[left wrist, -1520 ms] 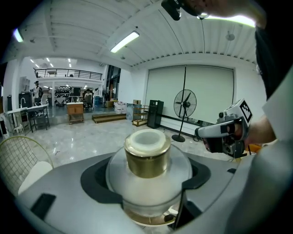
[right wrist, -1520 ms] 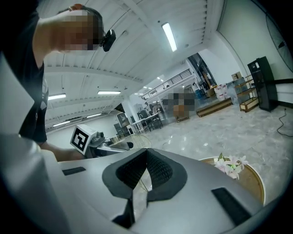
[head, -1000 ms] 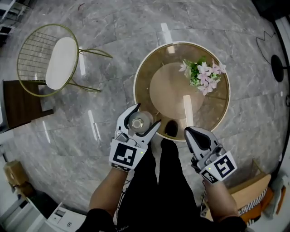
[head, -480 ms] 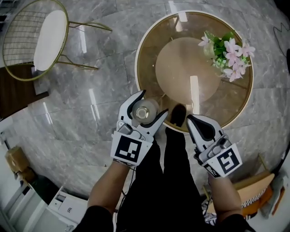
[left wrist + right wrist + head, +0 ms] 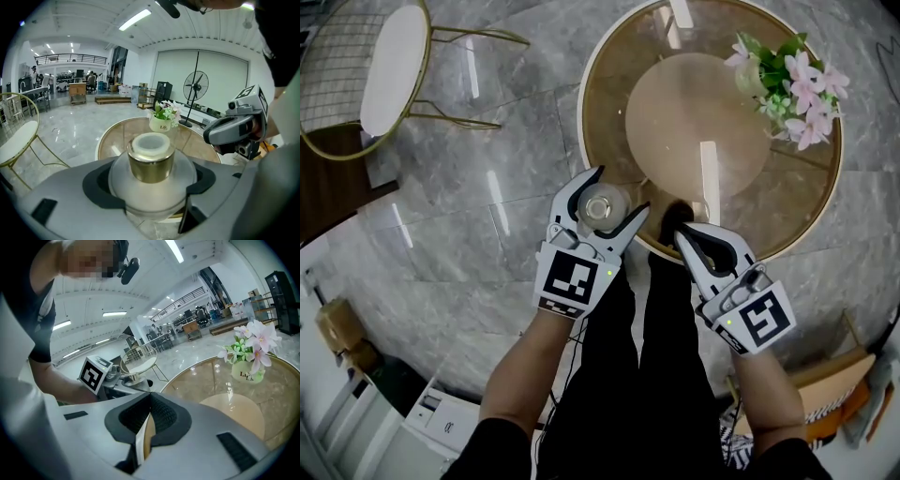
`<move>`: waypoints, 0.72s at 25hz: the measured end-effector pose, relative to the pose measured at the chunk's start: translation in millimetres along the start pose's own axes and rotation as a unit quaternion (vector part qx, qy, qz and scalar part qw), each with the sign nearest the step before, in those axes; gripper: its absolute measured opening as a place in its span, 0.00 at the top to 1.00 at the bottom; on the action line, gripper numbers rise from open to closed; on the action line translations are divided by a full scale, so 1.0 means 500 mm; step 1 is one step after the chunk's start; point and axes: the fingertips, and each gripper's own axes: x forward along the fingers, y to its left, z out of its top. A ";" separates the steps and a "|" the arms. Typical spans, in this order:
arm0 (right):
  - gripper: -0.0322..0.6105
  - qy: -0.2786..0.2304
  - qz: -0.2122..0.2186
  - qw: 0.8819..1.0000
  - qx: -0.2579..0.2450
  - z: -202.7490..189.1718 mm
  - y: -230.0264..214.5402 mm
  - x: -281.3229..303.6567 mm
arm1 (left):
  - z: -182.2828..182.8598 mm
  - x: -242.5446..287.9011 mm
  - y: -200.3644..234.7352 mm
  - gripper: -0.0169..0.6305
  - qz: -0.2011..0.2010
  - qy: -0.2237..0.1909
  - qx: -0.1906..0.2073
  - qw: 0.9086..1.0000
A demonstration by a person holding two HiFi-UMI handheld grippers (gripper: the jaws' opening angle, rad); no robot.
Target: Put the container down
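- My left gripper (image 5: pixel 622 191) pinches the container (image 5: pixel 602 204), a frosted jar with a gold neck, upright at the glass table's (image 5: pixel 609 122) near rim.
- My right gripper (image 5: pixel 686 240) sits near it, jaws pressed together on nothing.
- Flowers (image 5: pixel 797 75) stand at the table's far right.

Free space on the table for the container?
Bare: the table centre and left half, from the near rim by the container to the far rim. Crowded only at far right, by the flowers.
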 end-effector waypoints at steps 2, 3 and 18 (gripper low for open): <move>0.93 0.001 -0.002 1.000 0.000 -0.007 -0.006 0.002 | -0.004 0.012 0.001 0.44 -0.003 0.002 0.004 1.000; 0.93 0.001 -0.004 1.000 0.000 -0.008 -0.009 0.002 | -0.004 0.018 0.000 0.44 -0.005 0.003 0.007 1.000; 0.93 -0.019 -0.040 0.999 0.017 0.013 -0.099 -0.018 | 0.018 0.180 0.003 0.44 -0.038 0.014 0.063 0.997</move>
